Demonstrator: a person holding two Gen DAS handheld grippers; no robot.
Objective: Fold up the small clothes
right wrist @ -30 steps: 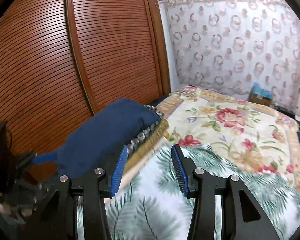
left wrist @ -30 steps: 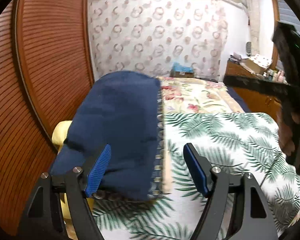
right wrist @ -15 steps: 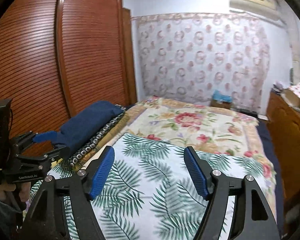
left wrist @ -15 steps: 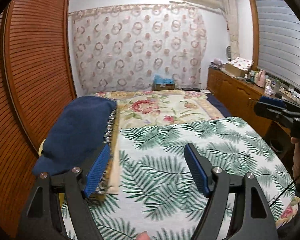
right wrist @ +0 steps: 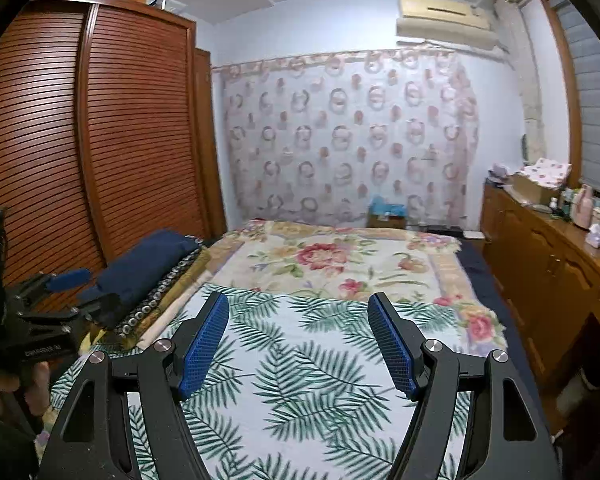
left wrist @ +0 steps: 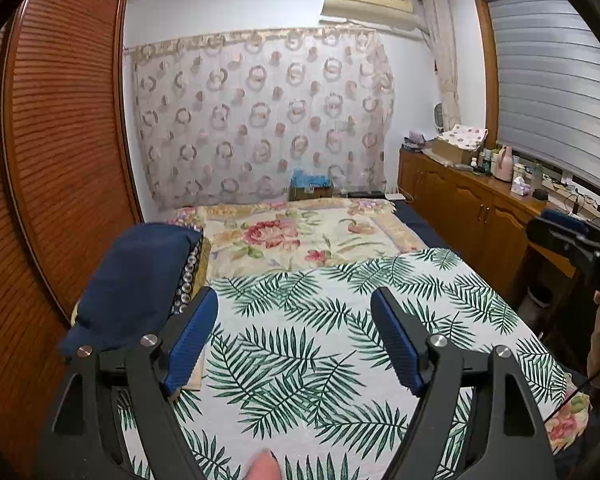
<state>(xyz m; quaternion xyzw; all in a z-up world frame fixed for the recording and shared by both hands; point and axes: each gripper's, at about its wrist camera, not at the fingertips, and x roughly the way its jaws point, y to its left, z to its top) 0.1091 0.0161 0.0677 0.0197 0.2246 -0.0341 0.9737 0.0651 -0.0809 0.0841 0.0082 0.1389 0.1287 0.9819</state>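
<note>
Both claws stand spread and empty over the bed [left wrist: 500, 304]: left claw [left wrist: 294, 340], right claw [right wrist: 298, 340], whose jaws have just been opening. Folded navy cloth [left wrist: 140, 280], seemingly a small garment, lies on a beaded mat [right wrist: 160, 296] at the bed's left edge, beside the wardrobe [right wrist: 100, 140].

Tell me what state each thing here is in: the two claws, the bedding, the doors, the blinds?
left gripper: open, nothing between its pads.
right gripper: jaws have just been opening; open, empty.
navy folded cloth: folded, lying at the bed's left edge.
palm-leaf sheet: spread flat.
floral blanket: spread flat beyond it.
wardrobe doors: shut.
window blind: lowered.
curtain: drawn across the wall.
</note>
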